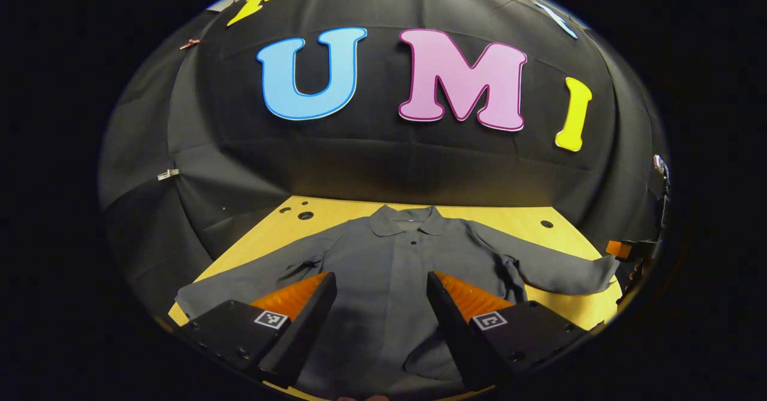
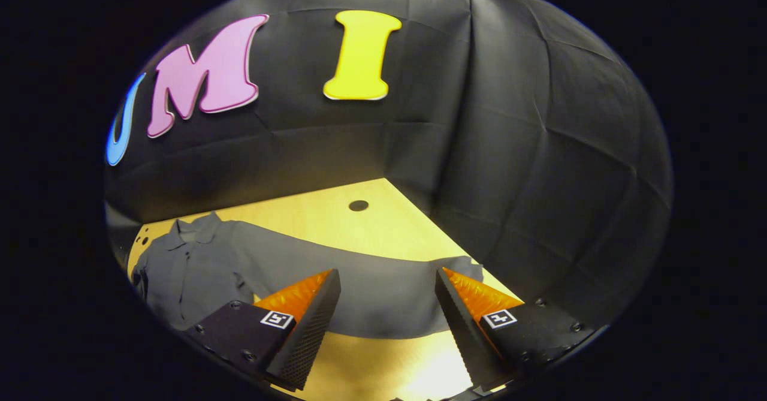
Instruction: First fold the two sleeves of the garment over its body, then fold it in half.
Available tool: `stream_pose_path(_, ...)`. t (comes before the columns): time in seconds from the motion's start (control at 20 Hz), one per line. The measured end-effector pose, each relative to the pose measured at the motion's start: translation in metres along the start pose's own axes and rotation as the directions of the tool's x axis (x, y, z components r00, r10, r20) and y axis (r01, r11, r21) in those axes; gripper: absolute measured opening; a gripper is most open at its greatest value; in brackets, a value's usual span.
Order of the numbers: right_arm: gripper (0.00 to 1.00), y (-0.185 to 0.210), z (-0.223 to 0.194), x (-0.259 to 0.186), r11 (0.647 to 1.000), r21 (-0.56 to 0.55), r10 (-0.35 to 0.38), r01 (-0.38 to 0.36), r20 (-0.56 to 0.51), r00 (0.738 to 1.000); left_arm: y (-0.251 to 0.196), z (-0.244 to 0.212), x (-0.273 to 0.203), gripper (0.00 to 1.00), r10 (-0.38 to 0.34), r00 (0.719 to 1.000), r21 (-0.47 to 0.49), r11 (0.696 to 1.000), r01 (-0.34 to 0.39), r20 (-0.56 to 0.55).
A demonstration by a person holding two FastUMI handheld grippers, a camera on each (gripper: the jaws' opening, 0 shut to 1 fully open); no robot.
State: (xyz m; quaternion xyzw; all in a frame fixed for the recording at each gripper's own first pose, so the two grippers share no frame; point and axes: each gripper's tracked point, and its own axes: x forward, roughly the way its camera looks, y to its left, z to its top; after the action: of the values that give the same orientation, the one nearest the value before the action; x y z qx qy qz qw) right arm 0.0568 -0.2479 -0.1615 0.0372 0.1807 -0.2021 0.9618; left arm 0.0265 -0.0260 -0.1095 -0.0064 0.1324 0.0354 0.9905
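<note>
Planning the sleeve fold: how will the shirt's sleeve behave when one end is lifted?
Likely floppy: the sleeve lies flat and creased on the table, so it should drape and sag. Probably light, thin cloth. It may drag the shirt body along.

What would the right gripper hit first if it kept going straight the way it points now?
Most likely the shirt's outstretched sleeve, which lies flat on the wooden table across the open right gripper; depth is hard to judge, so take this as a guess.

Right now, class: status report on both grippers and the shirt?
Left gripper open above shirt body. Right gripper open over right sleeve. Shirt flat on table, both sleeves spread, nothing folded. Nothing in the way.
</note>
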Motion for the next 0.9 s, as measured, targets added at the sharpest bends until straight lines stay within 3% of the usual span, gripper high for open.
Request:
stream_pose_path(0.15,0.98,-0.027,-0.015,0.017,0.998,0.036,-0.050,0.052,-0.051,0.997,-0.003,-0.010,0.002,1.00,0.003,1.000,-0.002,1.000,-0.003,-0.027)
stream_pose_path(0.2,0.98,-0.036,-0.019,0.023,0.996,0.047,-0.069,0.072,-0.068,0.995,-0.004,-0.012,0.003,0.96,0.004,0.999,-0.004,1.000,-0.004,-0.036)
stream_pose_path(0.45,0.98,-0.073,-0.039,0.045,0.987,0.039,-0.151,0.157,-0.122,0.981,-0.017,-0.023,0.002,0.96,-0.016,0.997,-0.007,1.000,0.016,-0.075)
stream_pose_path(0.9,0.98,-0.102,-0.079,0.085,0.965,0.147,-0.170,0.218,-0.281,0.945,-0.026,-0.031,0.002,0.96,-0.032,0.993,-0.011,0.999,0.031,-0.113)
